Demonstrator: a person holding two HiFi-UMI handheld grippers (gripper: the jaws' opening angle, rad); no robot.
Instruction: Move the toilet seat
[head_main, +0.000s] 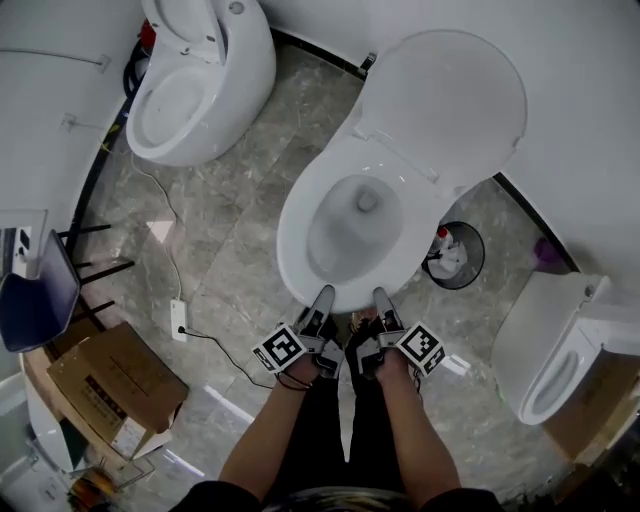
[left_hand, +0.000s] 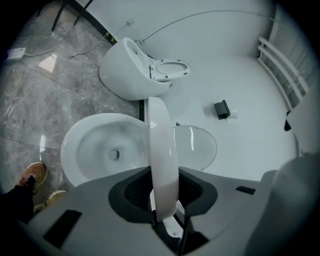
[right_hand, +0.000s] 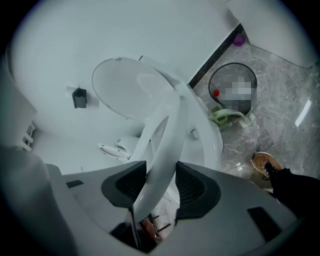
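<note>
A white toilet stands ahead of me with its lid tipped up against the wall. The white seat ring is gripped at its front edge by both grippers. My left gripper is shut on the seat, which runs edge-on between its dark pads. My right gripper is shut on the seat just beside it. In both gripper views the seat's front edge is raised off the bowl, and the lid shows behind it.
Another toilet stands at the upper left and a third one at the right. A black waste bin sits right of the bowl. A cardboard box, a power strip with cable and a chair are at the left.
</note>
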